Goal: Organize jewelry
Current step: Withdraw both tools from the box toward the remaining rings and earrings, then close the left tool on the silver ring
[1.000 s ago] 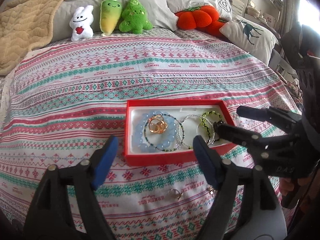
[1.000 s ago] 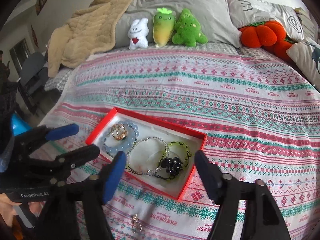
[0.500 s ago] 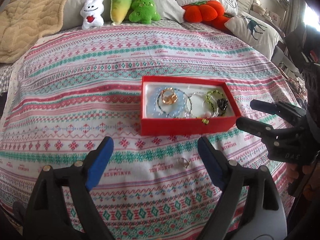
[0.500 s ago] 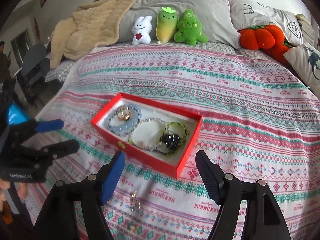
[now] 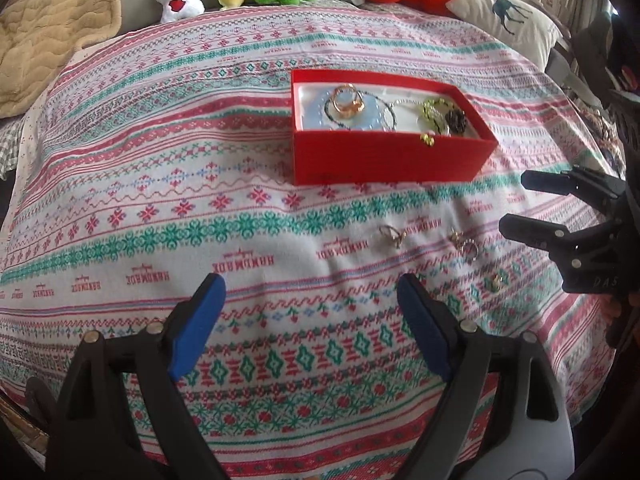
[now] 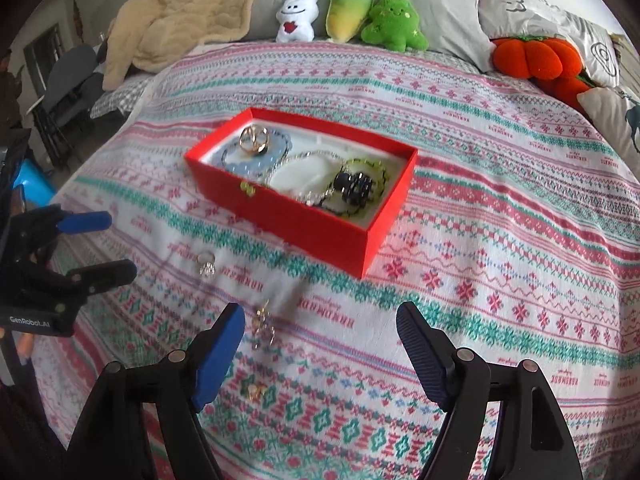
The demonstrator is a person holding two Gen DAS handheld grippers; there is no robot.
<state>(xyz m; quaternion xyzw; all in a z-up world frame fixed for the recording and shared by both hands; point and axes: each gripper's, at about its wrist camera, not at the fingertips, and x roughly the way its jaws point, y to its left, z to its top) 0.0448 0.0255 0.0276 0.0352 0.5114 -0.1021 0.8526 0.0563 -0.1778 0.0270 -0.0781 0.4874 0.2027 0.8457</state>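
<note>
Both grippers have drawn back from the box toward the near edge of the bed, so the loose pieces on the cover, mostly out of view a second ago, now lie ahead of them. I judge the next step to be a pick from the cover, not from the box.

The left gripper is spread wide and empty. The right gripper is spread too; its jaws have just been opening, with nothing between them.

Counts, from the left view: one red box, and three loose pieces on the cover. A ring sits nearest the box, a tangled piece just beside it and a small gold piece closer to the right gripper. Inside the box I make out a gold ring cluster, several bead bracelets that overlap too much to count, and a dark beaded piece. A small green charm sits on the box's near rim.

Four plush toys line the pillows.
</note>
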